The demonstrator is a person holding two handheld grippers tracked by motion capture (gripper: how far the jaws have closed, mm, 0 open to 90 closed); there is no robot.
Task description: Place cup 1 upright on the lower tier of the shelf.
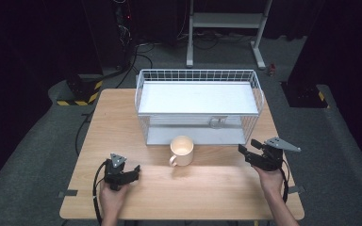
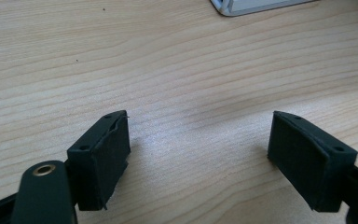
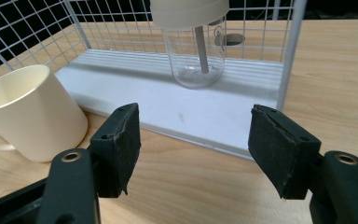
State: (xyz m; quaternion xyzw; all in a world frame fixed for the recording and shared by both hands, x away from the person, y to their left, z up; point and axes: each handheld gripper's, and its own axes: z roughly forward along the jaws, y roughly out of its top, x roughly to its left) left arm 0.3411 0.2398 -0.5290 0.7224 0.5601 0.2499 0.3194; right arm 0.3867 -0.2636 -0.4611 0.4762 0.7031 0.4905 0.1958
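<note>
A cream mug (image 1: 182, 150) stands upright on the wooden table (image 1: 122, 122), just in front of a white wire rack (image 1: 198, 75). My left gripper (image 1: 133, 171) rests low near the front left of the table, open, with bare wood between its pads (image 2: 105, 154). My right gripper (image 1: 244, 153) hovers at the right, pointing toward the rack's front right corner, open and holding nothing. In the right gripper view the mug (image 3: 28, 116) is at the left. A clear jar with a pale lid (image 3: 196, 51) stands on the rack's lower white shelf (image 3: 135, 88), beyond my right gripper (image 3: 196, 126).
The rack's upper shelf (image 1: 195, 98) is a flat white board. A corner of the rack's base (image 2: 247, 5) shows at the top of the left gripper view. Dark floor, cables and a metal stand (image 1: 226, 21) lie beyond the table.
</note>
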